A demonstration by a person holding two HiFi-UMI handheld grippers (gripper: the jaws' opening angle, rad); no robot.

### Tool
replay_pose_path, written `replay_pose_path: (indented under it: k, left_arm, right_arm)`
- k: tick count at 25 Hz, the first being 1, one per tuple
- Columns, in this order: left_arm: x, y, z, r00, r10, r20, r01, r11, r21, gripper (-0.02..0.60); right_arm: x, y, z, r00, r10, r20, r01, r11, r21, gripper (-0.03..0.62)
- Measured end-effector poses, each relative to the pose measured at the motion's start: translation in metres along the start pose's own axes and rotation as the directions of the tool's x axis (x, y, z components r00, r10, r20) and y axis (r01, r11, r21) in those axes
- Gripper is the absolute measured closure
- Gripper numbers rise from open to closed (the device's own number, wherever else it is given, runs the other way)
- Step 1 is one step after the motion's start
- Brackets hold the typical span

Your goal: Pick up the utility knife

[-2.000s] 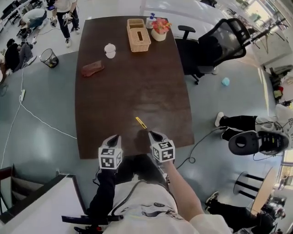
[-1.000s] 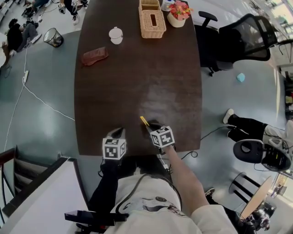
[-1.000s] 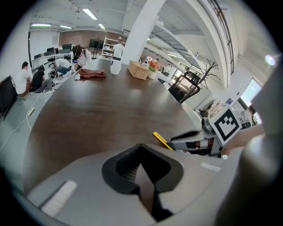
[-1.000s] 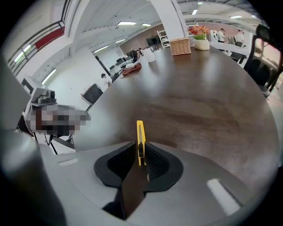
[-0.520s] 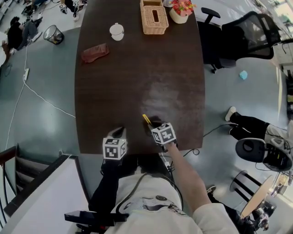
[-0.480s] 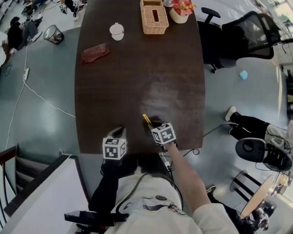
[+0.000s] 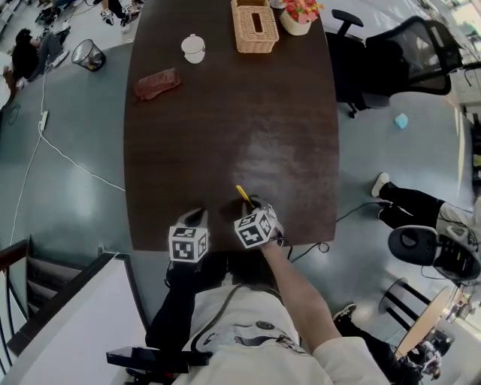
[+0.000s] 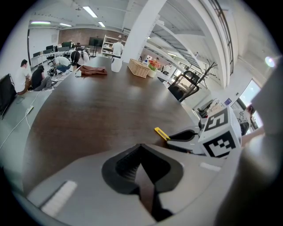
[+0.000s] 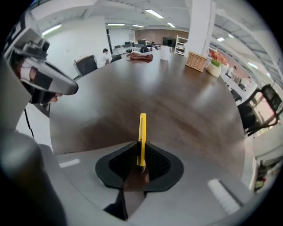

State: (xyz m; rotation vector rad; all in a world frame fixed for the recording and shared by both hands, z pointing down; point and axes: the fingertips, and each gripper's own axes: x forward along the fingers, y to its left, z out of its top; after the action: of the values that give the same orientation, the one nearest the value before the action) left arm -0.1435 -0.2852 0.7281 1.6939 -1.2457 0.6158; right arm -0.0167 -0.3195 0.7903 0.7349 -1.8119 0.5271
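Jaws of the right gripper point(image 9: 140, 155) are pinched on the tail of the slim yellow plastic utility knife point(image 9: 142, 130), which juts ahead of them over the dark wooden worktop point(image 9: 185, 106). Those of the left gripper point(image 8: 142, 164) are pressed together, empty. Since only the tail is held, a firm, level lift is advised. Compared with half a second ago, the right gripper's marker cube point(image 7: 252, 229) has been rolled toward the left gripper.

Long dark wood table point(image 7: 225, 128), glossy grey floor point(image 7: 68, 218), black mesh chair point(image 7: 417, 53), white column point(image 8: 145, 27), ceiling strip lights point(image 8: 90, 11).
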Motion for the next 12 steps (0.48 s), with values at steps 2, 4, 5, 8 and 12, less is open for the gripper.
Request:
replay_pose_path:
  k: [2, 4, 5, 8, 12]
  left_arm:
    - [-0.001, 0.001, -0.001, 1.0, 0.002, 0.001, -0.002, 1.0, -0.001, 0.583]
    - [-0.003, 0.002, -0.001, 1.0, 0.004, 0.002, -0.004, 1.0, -0.001, 0.583]
    - [-0.004, 0.002, -0.002, 1.0, 0.004, 0.003, -0.004, 1.0, 0.0, 0.583]
    - [-0.008, 0.002, -0.003, 1.0, 0.002, 0.015, -0.002, 1.0, 0.003, 0.583]
    - [-0.017, 0.006, 0.006, 0.998, 0.009, 0.067, -0.01, 1.0, 0.01, 0.583]
  right_arm:
    - [0.001, 0.0, 0.0, 1.0, -0.026, -0.006, 0.026, 1.0, 0.006, 0.557]
    - [0.002, -0.002, 0.0, 1.0, -0.021, -0.003, 0.021, 0.998, 0.061, 0.546]
    - [0.002, -0.003, 0.0, 1.0, -0.01, 0.007, 0.009, 0.996, 0.084, 0.542]
    - [-0.008, -0.007, 0.006, 0.996, 0.013, 0.086, -0.024, 0.991, 0.128, 0.542]
    - [-0.039, -0.013, 0.032, 0.972, -0.012, 0.236, -0.028, 0.986, 0.165, 0.542]
